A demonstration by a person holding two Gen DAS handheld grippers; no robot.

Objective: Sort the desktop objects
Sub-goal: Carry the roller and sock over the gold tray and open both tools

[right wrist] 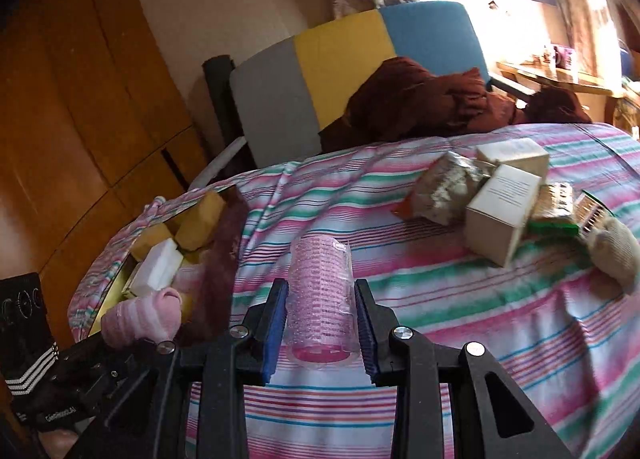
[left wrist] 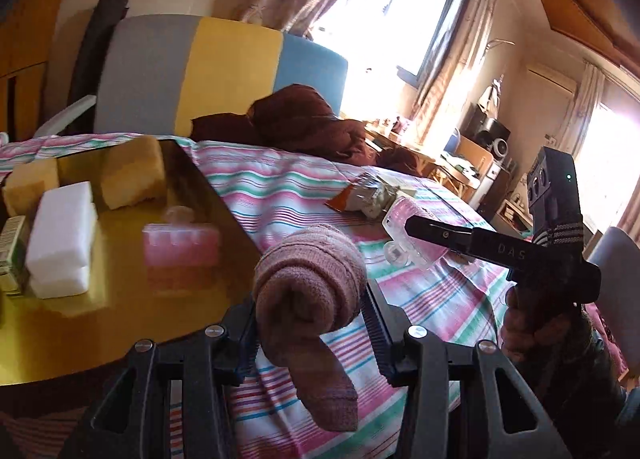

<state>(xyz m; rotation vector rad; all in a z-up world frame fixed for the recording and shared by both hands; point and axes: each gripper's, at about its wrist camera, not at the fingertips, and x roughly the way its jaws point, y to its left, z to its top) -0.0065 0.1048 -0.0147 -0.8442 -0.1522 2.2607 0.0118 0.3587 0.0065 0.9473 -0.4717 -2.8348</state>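
The rolled pink sock (left wrist: 308, 279) is clamped between the fingers of the left claw (left wrist: 310, 323), held above the striped tablecloth (left wrist: 288, 187) just beside the yellow tray (left wrist: 120, 311), which carries two yellow sponges (left wrist: 134, 175), a white block (left wrist: 62, 235) and a pink hair roller (left wrist: 182, 243). A second pink roller in clear wrap (right wrist: 322, 299) is gripped by the right claw (right wrist: 321, 327) over the table's near edge. Toward the far right corner lie two cardboard boxes (right wrist: 500, 211), a snack packet (right wrist: 444, 187) and a pale sock (right wrist: 614, 247).
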